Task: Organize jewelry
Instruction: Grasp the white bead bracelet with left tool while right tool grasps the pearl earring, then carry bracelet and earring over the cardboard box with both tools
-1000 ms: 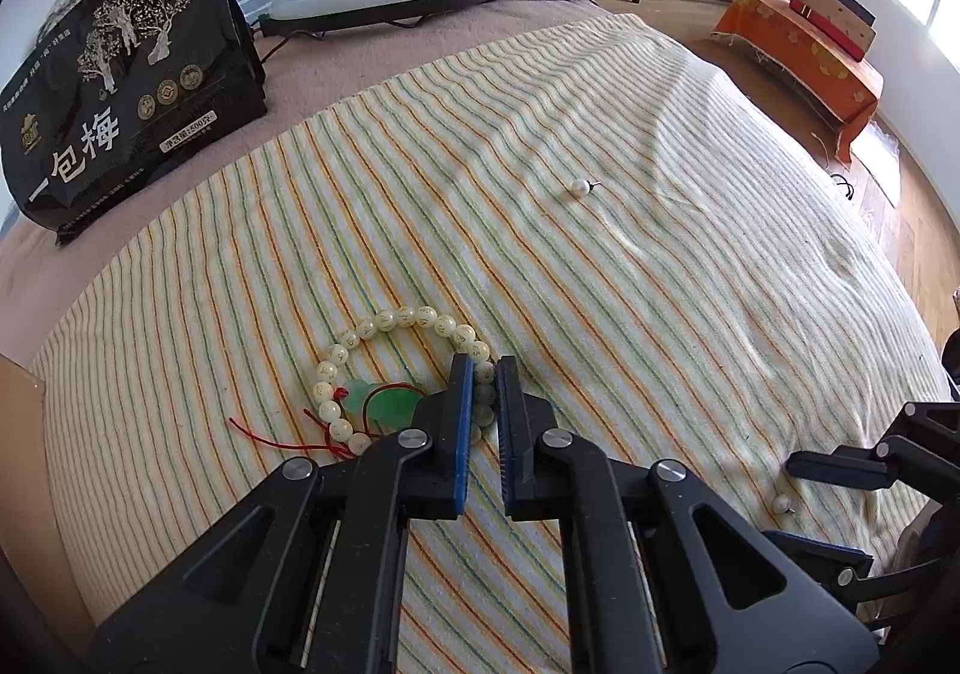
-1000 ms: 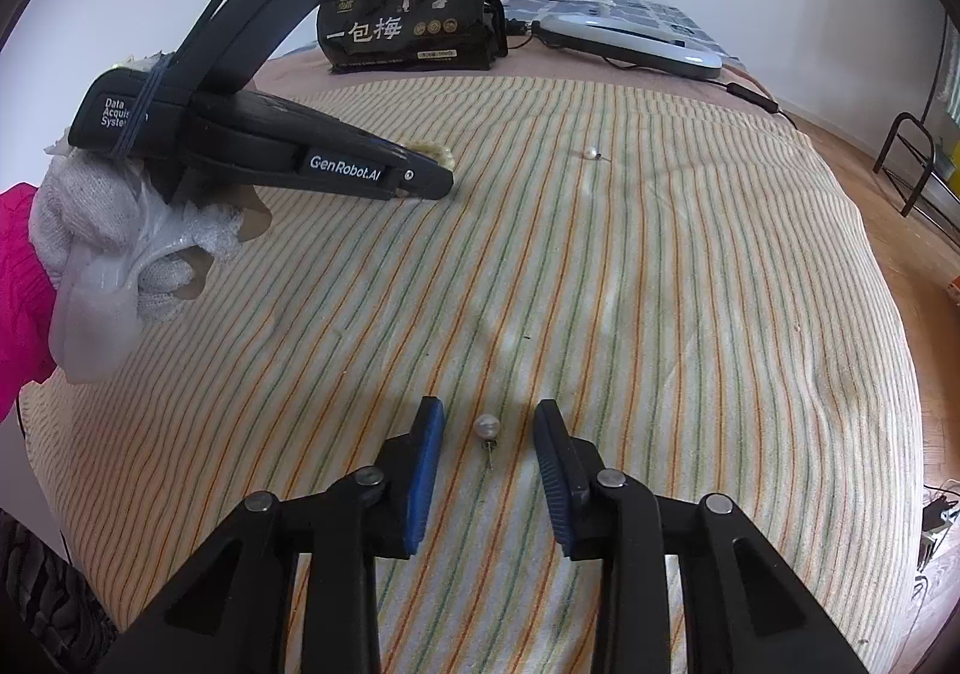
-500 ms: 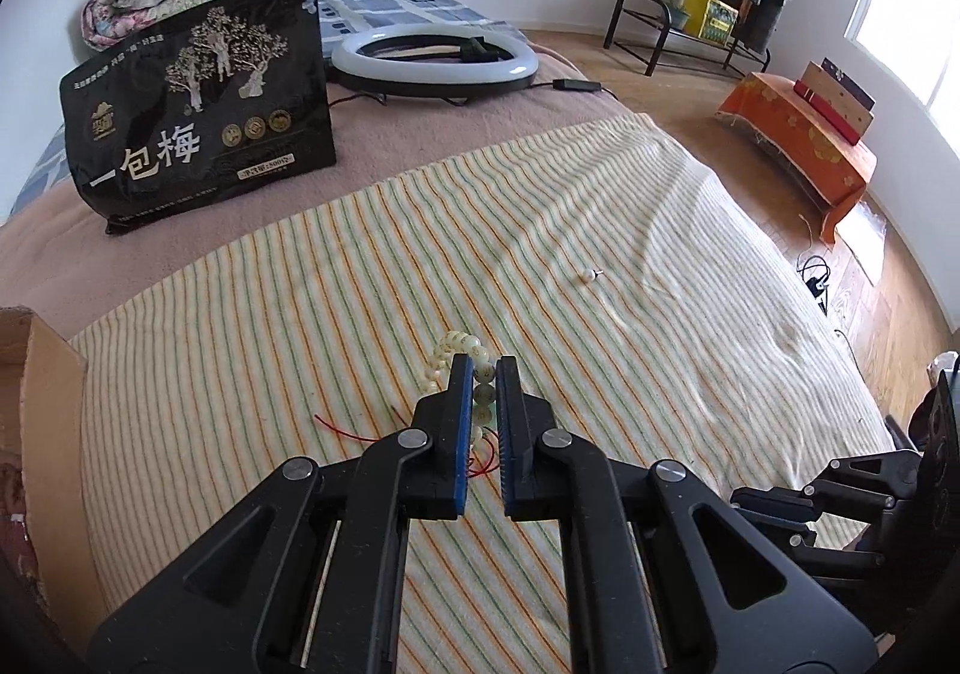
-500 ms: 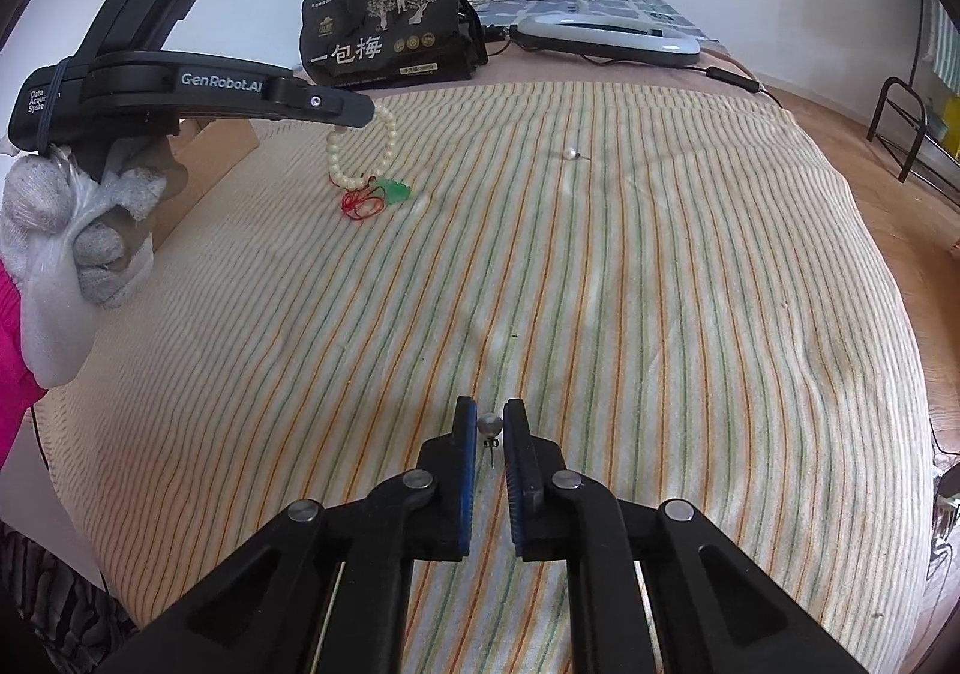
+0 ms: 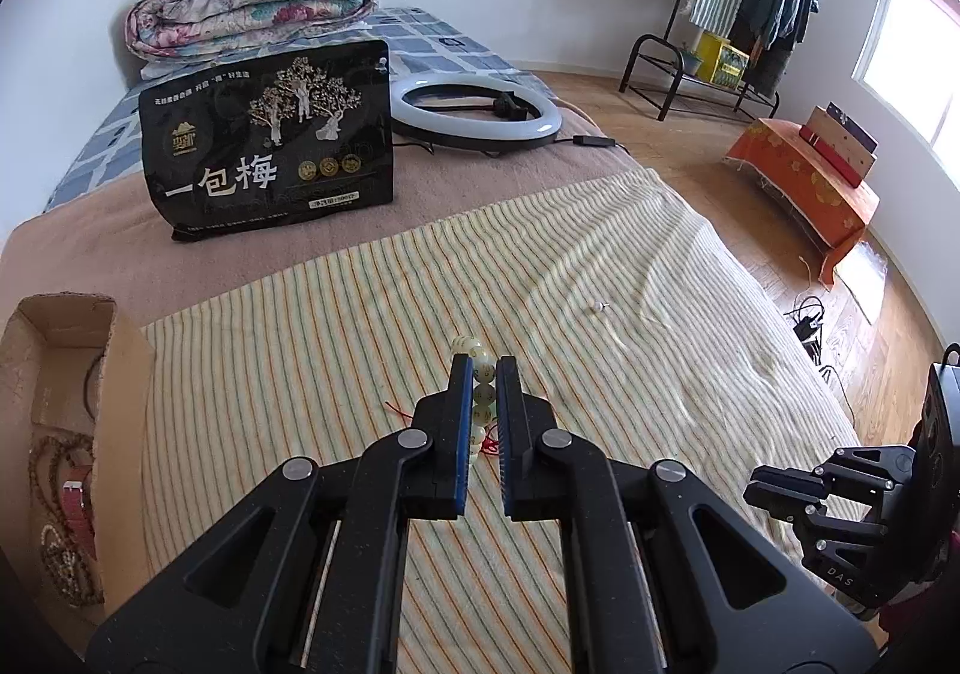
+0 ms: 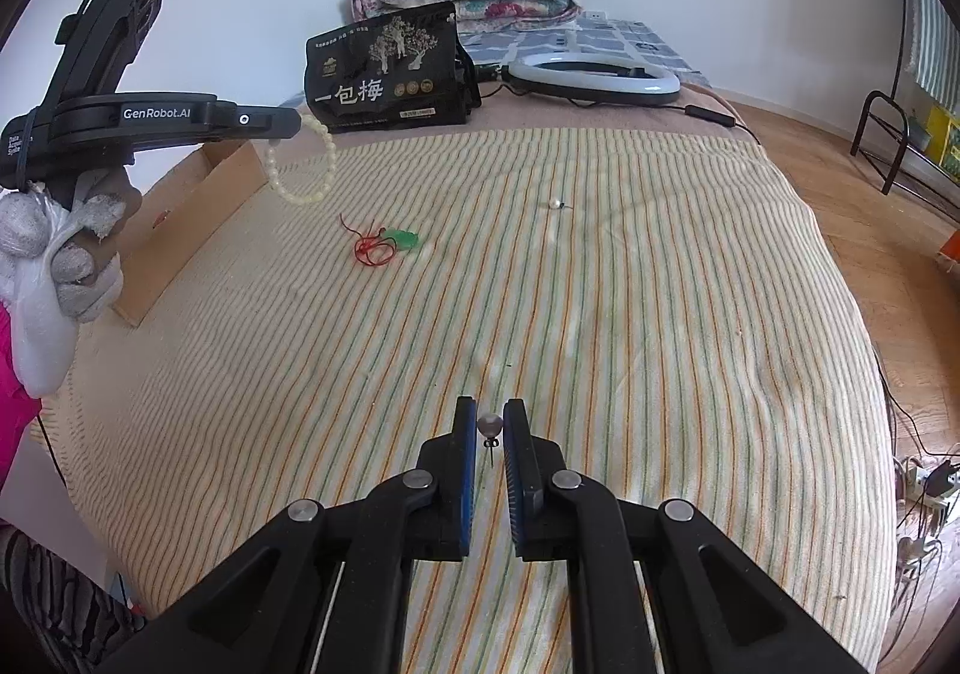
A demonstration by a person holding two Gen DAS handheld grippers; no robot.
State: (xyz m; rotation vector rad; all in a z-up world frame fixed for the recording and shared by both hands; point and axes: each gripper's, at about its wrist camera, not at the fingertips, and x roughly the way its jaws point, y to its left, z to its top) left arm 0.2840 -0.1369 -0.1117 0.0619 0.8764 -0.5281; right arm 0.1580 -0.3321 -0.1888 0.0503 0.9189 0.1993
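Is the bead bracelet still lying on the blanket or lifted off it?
Lifted: the bead bracelet dangles from the left gripper, clear of the striped blanket.

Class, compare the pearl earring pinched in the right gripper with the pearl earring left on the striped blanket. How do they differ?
The held earring is clamped in the right gripper; the other earring lies free on the striped blanket. The held one's post hangs down; the other's lies sideways. Both have one pale round pearl.
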